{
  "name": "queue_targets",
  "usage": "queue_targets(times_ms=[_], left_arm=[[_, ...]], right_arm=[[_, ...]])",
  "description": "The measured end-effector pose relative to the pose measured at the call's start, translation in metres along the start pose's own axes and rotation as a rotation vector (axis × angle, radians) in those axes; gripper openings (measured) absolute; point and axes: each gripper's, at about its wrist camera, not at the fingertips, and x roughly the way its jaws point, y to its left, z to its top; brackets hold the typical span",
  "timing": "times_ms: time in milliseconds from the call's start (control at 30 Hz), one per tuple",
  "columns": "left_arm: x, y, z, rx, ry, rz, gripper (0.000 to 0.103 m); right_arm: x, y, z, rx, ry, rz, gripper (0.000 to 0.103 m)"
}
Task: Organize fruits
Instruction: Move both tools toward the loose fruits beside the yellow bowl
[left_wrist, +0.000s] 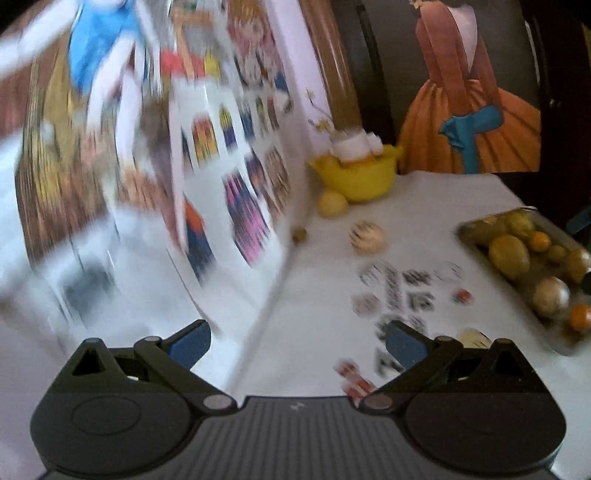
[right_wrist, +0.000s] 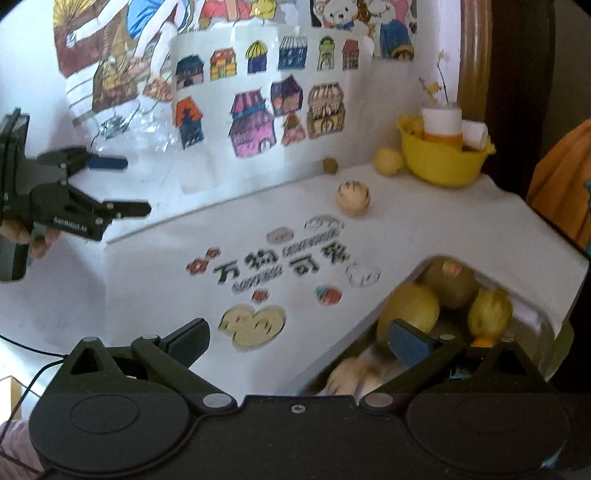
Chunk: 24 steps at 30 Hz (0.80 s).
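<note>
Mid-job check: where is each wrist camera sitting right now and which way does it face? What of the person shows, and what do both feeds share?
Left wrist: on the open left gripper, blurred, facing the drawing-covered wall and far table corner; tray of fruit at right; no body visible.
Right wrist: on the open right gripper, over the tray's near end, facing the wall; the left gripper and a hand show at left.
Shared: striped round fruit, yellow bowl, lemon.

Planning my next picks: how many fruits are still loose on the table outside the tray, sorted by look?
Plain yellow round fruit, beside the yellow bowl: 1
Pale striped round fruit: 1
Small brown fruit, near the wall: 1
Total: 3 loose fruits. The tray holds a pile, too blurred to count.
</note>
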Motion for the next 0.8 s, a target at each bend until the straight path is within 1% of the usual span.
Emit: queue_targets(times_ms=[67,133,200,233,267,333,433,500,633,700,800], left_arm=[[0.000,0.000,0.022,0.066,-0.031,0.028,0.103],[0.003,-0.004,0.049,0.168,-0.066,0.051,0.103],[0.008,-0.012,0.078,0.309,-0.104,0.073,0.103],[0.012,-0.016,0.088,0.366,-0.126,0.084,0.103],[0.017,-0.021,0.100,0.450,-0.158,0.091,0.103],[0.027,-0.030,0.115,0.593,-0.204,0.075,0.103],[0.053,-0.044,0.129,0.777,-0.233,0.026,0.103],[0.075,-0.053,0.131,0.878,-0.212,-0.001,0.103],[0.117,-0.069,0.119,1.045,-0.149,-0.041,0.103],[0.139,-0.071,0.109,1.114,-0.112,-0.053,0.103],[0.173,-0.077,0.097,1.219,-0.006,-0.069,0.103]], right_arm=[[0.001,-0.006,0.017,-0.030,-0.016,-0.003,0.102],[0.002,-0.011,0.034,-0.076,-0.036,-0.008,0.102],[0.004,-0.016,0.052,-0.133,-0.047,0.003,0.102],[0.006,-0.018,0.062,-0.181,-0.054,0.014,0.102],[0.009,-0.018,0.070,-0.240,-0.065,0.016,0.102],[0.015,-0.019,0.082,-0.359,-0.090,0.010,0.102],[0.030,-0.026,0.094,-0.463,-0.125,0.043,0.102],[0.046,-0.032,0.101,-0.477,-0.137,0.080,0.102],[0.083,-0.044,0.109,-0.481,-0.130,0.147,0.102],[0.103,-0.045,0.110,-0.489,-0.109,0.147,0.102],[0.134,-0.051,0.114,-0.498,-0.062,0.124,0.102]])
